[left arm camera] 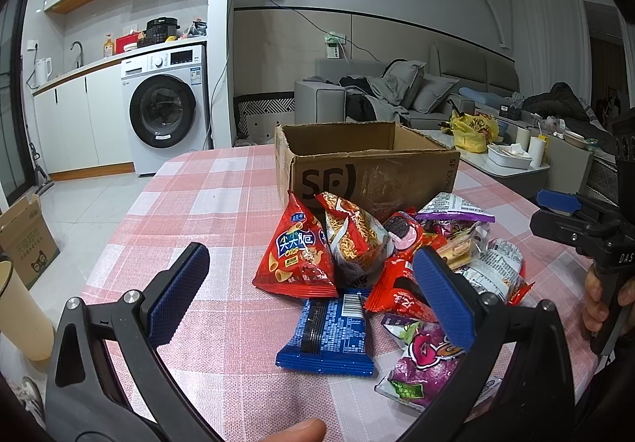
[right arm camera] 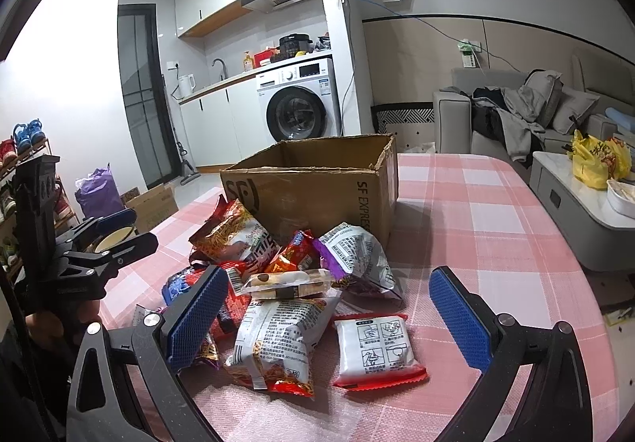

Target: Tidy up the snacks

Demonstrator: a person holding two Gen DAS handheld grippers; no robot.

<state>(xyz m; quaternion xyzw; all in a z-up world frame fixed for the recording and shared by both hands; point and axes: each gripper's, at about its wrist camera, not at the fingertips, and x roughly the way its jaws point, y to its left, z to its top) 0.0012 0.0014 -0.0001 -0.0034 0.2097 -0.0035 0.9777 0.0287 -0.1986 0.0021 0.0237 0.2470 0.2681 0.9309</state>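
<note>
A pile of snack packets lies on the pink checked tablecloth (left arm camera: 206, 203) in front of an open cardboard box (left arm camera: 369, 172), which also shows in the right wrist view (right arm camera: 317, 188). The pile includes a red triangular crisp bag (left arm camera: 295, 251), a noodle bag (left arm camera: 353, 239), a blue packet (left arm camera: 329, 331) and a purple bag (left arm camera: 424, 358). My left gripper (left arm camera: 313, 295) is open above the near side of the pile. My right gripper (right arm camera: 329, 317) is open over a white noodle bag (right arm camera: 281, 338) and a red-edged white packet (right arm camera: 377, 350). Neither holds anything.
The right gripper (left arm camera: 563, 211) shows at the left wrist view's right edge; the left gripper (right arm camera: 115, 231) at the right wrist view's left. A washing machine (left arm camera: 164, 108), a sofa (left arm camera: 397, 92) and a coffee table (right arm camera: 575, 195) stand beyond. A cardboard box (left arm camera: 24, 239) sits on the floor.
</note>
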